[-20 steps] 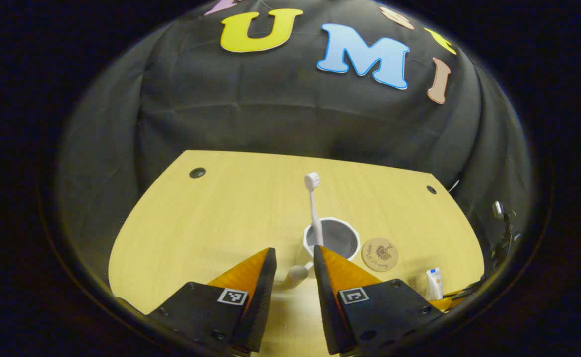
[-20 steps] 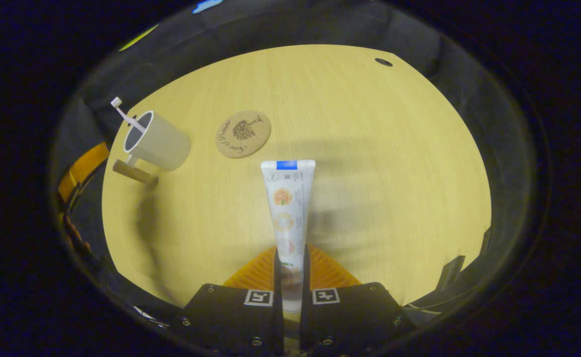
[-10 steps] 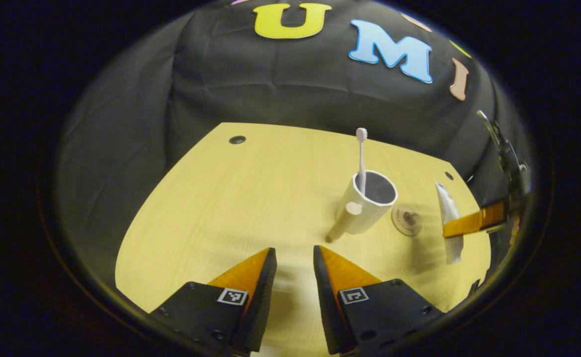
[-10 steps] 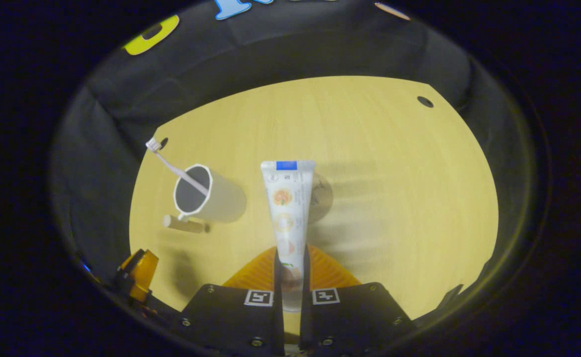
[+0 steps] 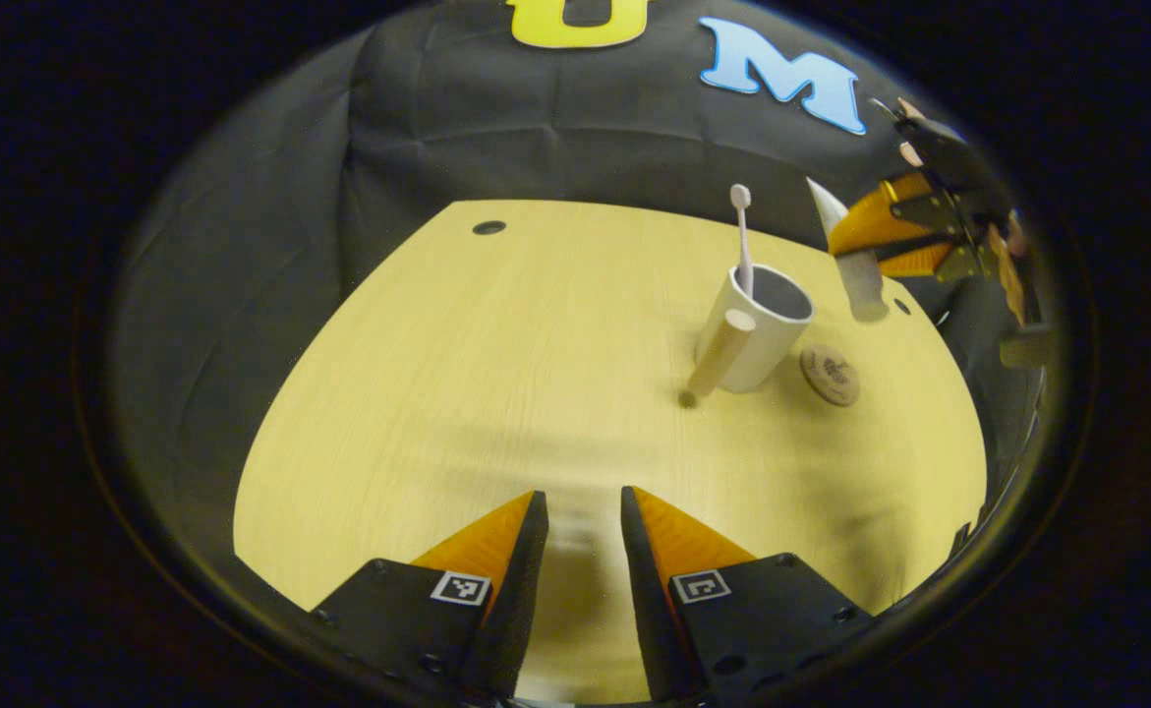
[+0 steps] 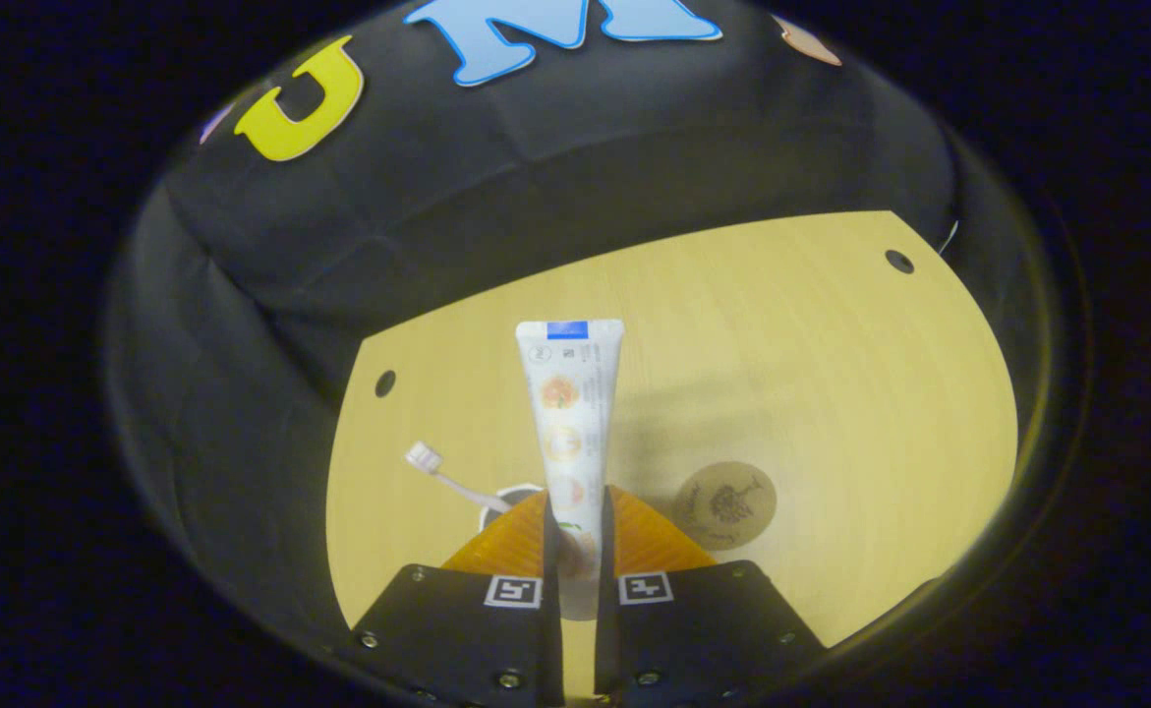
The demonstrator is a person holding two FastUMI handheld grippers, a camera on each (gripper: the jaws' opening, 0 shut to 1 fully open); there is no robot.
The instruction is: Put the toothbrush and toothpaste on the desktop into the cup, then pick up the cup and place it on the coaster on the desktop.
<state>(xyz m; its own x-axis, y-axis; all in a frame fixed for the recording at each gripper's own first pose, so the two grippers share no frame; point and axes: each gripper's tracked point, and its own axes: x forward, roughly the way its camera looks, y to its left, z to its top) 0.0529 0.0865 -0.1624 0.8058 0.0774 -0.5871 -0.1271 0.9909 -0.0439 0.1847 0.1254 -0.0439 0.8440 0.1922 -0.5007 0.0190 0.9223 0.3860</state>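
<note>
A white cup with a wooden handle stands on the yellow table, and a white toothbrush leans upright inside it. The round cork coaster lies just right of the cup. My left gripper is open, low and well short of the cup, with nothing between its fingers. My right gripper is shut on the white toothpaste tube; below it I see the toothbrush head, a bit of cup rim and the coaster. In the left gripper view the right gripper holds the tube just above and to the right of the cup.
Small round holes sit near the table's far corners. Black cloth walls close the booth behind and beside the table. A hand holds the right gripper at the right edge of the left gripper view.
My left gripper has drawn back from the cup, still open. The right gripper has lifted the toothpaste and carried it over towards the cup, past the coaster.
</note>
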